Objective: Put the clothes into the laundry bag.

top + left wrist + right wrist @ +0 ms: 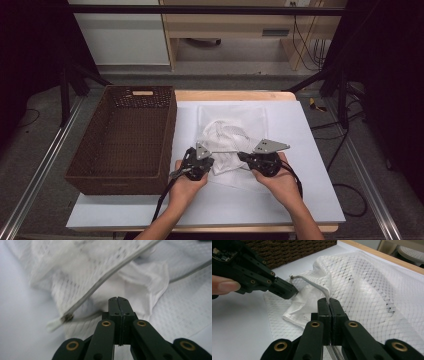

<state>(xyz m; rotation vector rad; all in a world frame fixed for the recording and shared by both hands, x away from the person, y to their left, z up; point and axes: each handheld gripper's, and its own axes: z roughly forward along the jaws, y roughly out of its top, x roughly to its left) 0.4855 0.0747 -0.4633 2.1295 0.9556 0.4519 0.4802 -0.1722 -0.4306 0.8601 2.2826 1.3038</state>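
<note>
My right gripper (pixel 329 302), jaws pinched shut on the white mesh laundry bag's (pixel 367 287) grey zipper tape (pixel 318 283), anchors it; next, my left gripper (pixel 287 291), jaws closed beside the zipper's end and seemingly empty, should draw the slider along.

A brown wicker basket (pixel 122 140) stands on the left part of the table, open side up, with a handle cut-out in its far wall. Its near right corner overlaps the white sheet (pixel 300 150) that covers most of the wooden tabletop (pixel 230 95); a strip of bare wood shows along the far edge. Beyond the table, a light wooden cabinet (pixel 225 30) stands against the back, a white panel (pixel 120 35) to its left. Black cables (pixel 307 45) hang at the right of the cabinet. Grey floor (pixel 30 150) flanks the table, with metal rails (pixel 40 170) on both sides.
</note>
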